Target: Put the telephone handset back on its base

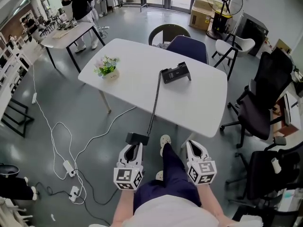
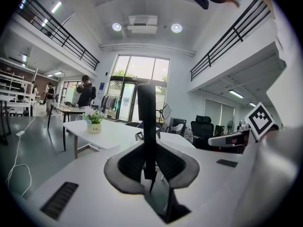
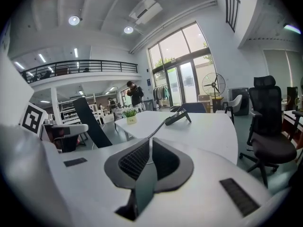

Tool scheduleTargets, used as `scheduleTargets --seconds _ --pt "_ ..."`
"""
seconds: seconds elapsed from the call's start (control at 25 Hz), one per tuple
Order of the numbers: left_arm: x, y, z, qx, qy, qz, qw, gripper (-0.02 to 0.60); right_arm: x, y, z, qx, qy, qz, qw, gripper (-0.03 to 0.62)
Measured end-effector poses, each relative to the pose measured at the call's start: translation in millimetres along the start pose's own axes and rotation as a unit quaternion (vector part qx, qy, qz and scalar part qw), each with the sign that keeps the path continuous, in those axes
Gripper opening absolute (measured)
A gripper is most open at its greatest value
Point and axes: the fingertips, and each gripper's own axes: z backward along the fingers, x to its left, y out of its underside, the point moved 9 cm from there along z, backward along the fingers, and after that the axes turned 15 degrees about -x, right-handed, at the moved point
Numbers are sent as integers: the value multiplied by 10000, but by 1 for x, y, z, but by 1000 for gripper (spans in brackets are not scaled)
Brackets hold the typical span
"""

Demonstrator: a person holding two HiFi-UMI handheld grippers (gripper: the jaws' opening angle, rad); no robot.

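- Two claws hang near me, off the desk [image 1: 137,96]: my left claw [image 1: 136,144] grasps the handset [image 1: 137,138], my right claw [image 1: 191,145] is clenched, empty.
- Far on the desk sits the base [image 1: 176,73].
- Carrying step, I judge; next, reach far and seat it.

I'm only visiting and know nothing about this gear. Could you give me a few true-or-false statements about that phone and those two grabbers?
1. The handset rests on its base. False: the left gripper is clamped on it, out in front of the table.
2. A coiled cord runs from the handset to the base. True.
3. The right gripper holds the plant. False: there is nothing between its jaws, and the plant stands on the table.
4. The base sits on the white table. True.
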Motion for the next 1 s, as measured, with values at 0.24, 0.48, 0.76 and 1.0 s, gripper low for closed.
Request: scheduleTargets --seconds 0.24,0.48,0.76,1.0 --pt "3 1 -19 -58 -59 -58 9999 77 -10 -7 -26 -56 -108 53 9999 43" --pt "14 4 -48 40 -51 -35 10000 77 -20 -12 -56 -65 -129 31 9999 43" --pt "33 -1 -100 -16 -64 -45 10000 77 -40 -24 -101 -67 -98 56 9999 43" --pt "50 -7 -143 -40 -104 -24 9999 77 -55 -33 -149 -2 -150 42 9999 43"
